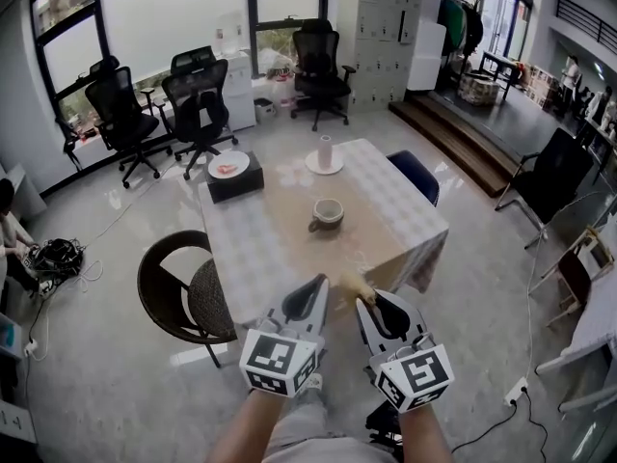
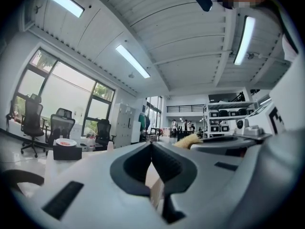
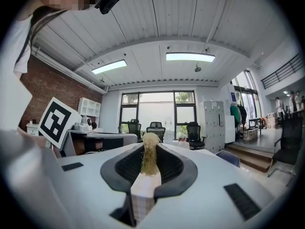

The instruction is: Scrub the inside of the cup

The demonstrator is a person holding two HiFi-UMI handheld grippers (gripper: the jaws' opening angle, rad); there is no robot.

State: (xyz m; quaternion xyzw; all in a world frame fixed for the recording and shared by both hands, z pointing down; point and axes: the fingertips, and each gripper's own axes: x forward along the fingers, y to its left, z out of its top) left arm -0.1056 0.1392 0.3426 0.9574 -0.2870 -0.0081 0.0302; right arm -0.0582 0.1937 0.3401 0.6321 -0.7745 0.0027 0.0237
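Note:
A brown-and-white cup [image 1: 326, 214] stands upright in the middle of the table [image 1: 280, 249], which wears a pale checked cloth. Both grippers hover side by side over the near table edge, well short of the cup. My left gripper [image 1: 317, 285] [image 2: 151, 146] is shut with nothing between its jaws. My right gripper [image 1: 364, 302] [image 3: 151, 147] is shut on a yellowish fibrous scrubber [image 1: 353, 285] [image 3: 151, 159] that pokes out past the tips toward the cup. The same scrubber [image 2: 187, 140] shows at the right in the left gripper view.
A white roll on a plate [image 1: 325, 155] stands at the table's far edge, a black box with a plate on it [image 1: 234, 175] at the far left corner. A round wicker chair [image 1: 183, 297] sits left of the table, a blue chair [image 1: 415, 174] right. Office chairs [image 1: 200, 104] stand behind.

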